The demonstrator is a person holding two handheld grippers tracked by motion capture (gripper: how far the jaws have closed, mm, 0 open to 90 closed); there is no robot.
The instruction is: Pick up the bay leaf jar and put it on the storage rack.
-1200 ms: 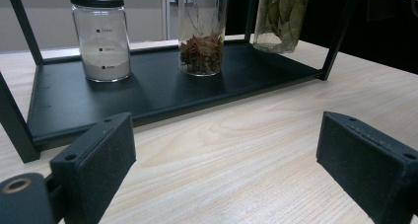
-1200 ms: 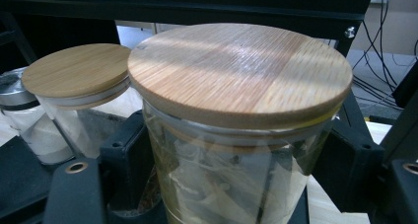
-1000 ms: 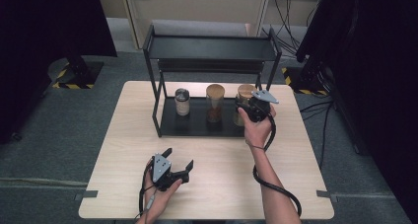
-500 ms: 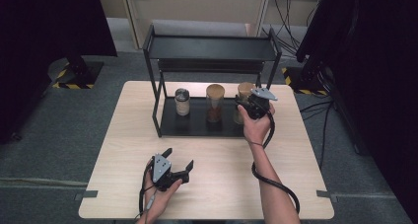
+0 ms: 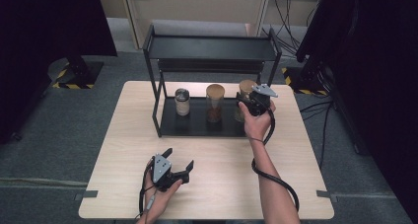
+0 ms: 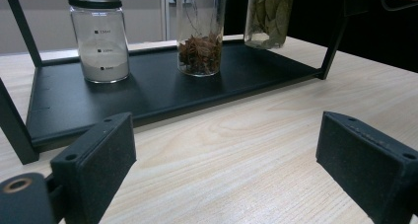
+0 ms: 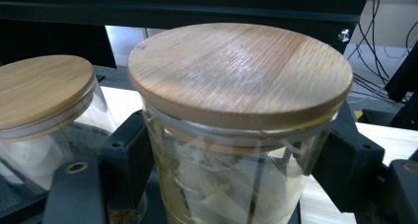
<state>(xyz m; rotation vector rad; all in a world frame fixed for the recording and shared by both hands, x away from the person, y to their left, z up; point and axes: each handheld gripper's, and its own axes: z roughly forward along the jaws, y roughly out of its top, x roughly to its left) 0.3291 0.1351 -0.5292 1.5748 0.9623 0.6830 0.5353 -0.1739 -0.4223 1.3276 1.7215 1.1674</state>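
Surroundings: grey carpeted floor, dark screens at both sides, cables and wall sockets beyond the far edge of the tabletop (image 5: 123, 150), which is pale wood.
Rack: black two-tier metal rack (image 5: 209, 49) is set at the far middle of the tabletop; the upper shelf is seen bare, the lower tray (image 6: 162, 88) carries three jars in a row.
Left jar: metal-capped jar (image 5: 182, 101) with white powder and printed measure marks, stood upright at the tray's left end.
Middle jar: wood-lidded jar (image 5: 215, 102) with brown star-shaped spice at the bottom, upright, mid tray.
Right jar: leaf jar (image 7: 236, 135) with wooden lid, pale dried leaves inside, placed at the tray's right end, just beside the middle jar.
Right tool: right tool (image 5: 254, 103) is held at the rack's right end, reached in from the near side; its jaws are seen on either side of the leaf jar's glass, just under the lid. Whether the pads are pressed on the glass cannot be told. Grip below the lid is judged to be meant for lifting the jar without the lid popping.
Left tool: left tool (image 5: 172, 168) is rested near the near edge of the tabletop, jaws spread wide, nothing between them, pointed toward the rack; judged to be parked out of the way.
Step judged: grasp of leaf jar for removal from the tray; low upper shelf overhead is a likely snag.
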